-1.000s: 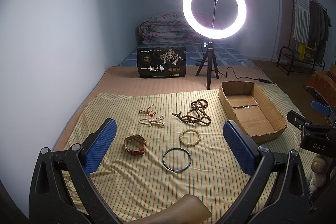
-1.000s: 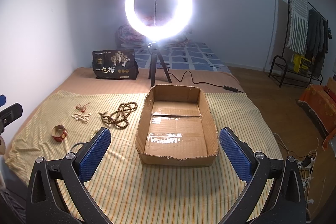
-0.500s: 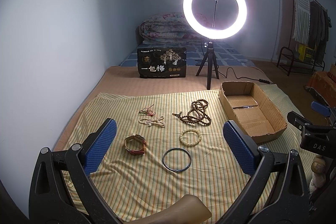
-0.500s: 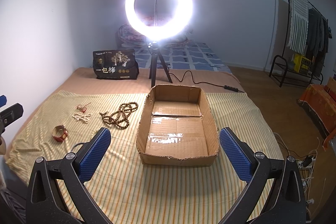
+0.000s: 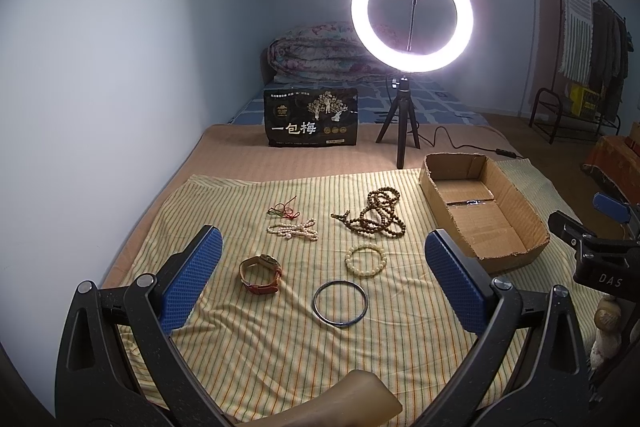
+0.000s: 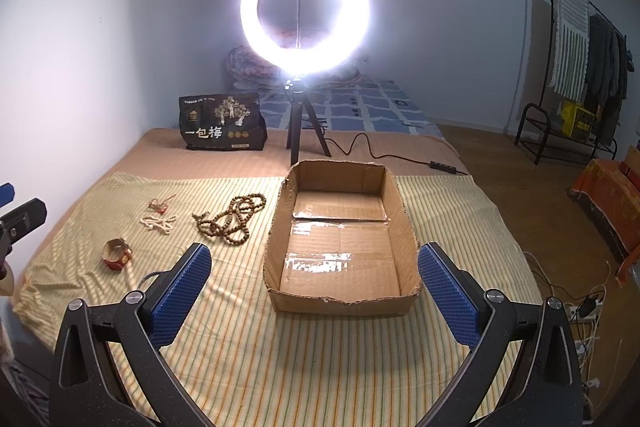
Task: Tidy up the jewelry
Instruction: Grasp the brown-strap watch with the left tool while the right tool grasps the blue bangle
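Jewelry lies on a yellow striped cloth [image 5: 260, 347]: a dark bangle [image 5: 339, 303], a pale bead bracelet [image 5: 366, 260], a red-strap watch [image 5: 261, 273], a long brown bead necklace [image 5: 374, 215], a white bead string [image 5: 293, 230] and a red cord [image 5: 283, 211]. An empty cardboard box [image 5: 516, 223] sits to their right. My left gripper [image 5: 320, 279] is open above the bangle and watch, holding nothing. My right gripper [image 6: 316, 285] is open and empty, in front of the box [image 6: 340, 301]. The necklace [image 6: 232, 221] and watch [image 6: 117, 254] show to its left.
A lit ring light on a tripod [image 5: 404, 131] stands behind the cloth, with a black printed bag [image 5: 311, 123] beside it. A cable [image 6: 380, 155] runs right from the tripod. A folded quilt [image 5: 316, 55] lies at the back. A clothes rack [image 6: 576, 67] stands far right.
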Available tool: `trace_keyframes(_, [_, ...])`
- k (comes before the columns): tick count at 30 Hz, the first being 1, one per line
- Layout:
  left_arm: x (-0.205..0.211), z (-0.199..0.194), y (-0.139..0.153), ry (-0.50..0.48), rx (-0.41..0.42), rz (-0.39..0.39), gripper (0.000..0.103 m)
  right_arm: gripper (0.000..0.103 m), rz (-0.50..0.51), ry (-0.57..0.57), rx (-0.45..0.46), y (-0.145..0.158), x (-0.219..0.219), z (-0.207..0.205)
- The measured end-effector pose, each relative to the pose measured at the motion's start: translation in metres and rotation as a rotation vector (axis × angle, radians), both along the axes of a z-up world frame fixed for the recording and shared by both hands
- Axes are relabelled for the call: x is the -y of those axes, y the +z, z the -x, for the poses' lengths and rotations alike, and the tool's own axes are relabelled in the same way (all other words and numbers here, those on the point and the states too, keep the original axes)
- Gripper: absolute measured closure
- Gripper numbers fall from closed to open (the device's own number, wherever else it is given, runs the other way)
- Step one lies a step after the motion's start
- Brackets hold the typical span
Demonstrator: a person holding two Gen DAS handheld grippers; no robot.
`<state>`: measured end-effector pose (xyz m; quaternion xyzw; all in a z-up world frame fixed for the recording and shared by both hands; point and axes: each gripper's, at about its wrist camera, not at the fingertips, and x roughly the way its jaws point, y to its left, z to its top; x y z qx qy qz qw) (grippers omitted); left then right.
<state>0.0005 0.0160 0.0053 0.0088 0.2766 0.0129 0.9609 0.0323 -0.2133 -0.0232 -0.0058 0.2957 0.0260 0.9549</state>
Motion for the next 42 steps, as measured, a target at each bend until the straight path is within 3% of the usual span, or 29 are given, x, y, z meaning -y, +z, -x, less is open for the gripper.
trace_keyframes(13, [-0.024,-0.012,-0.014,0.074,-0.049,-0.008,0.0,0.001,-0.008,0.056,-0.05,-0.005,-0.018,-0.011])
trace_keyframes(25, [-0.061,-0.042,-0.035,0.119,-0.136,-0.006,0.0,0.001,0.047,0.221,-0.138,-0.028,-0.06,-0.039])
trace_keyframes(33, [-0.098,-0.078,-0.057,0.159,-0.25,0.066,0.023,0.001,0.0,0.302,-0.252,-0.058,-0.078,-0.063])
trace_keyframes(42, [-0.119,-0.115,-0.102,0.152,-0.42,0.14,0.05,0.001,-0.032,0.374,-0.356,-0.089,-0.1,-0.075])
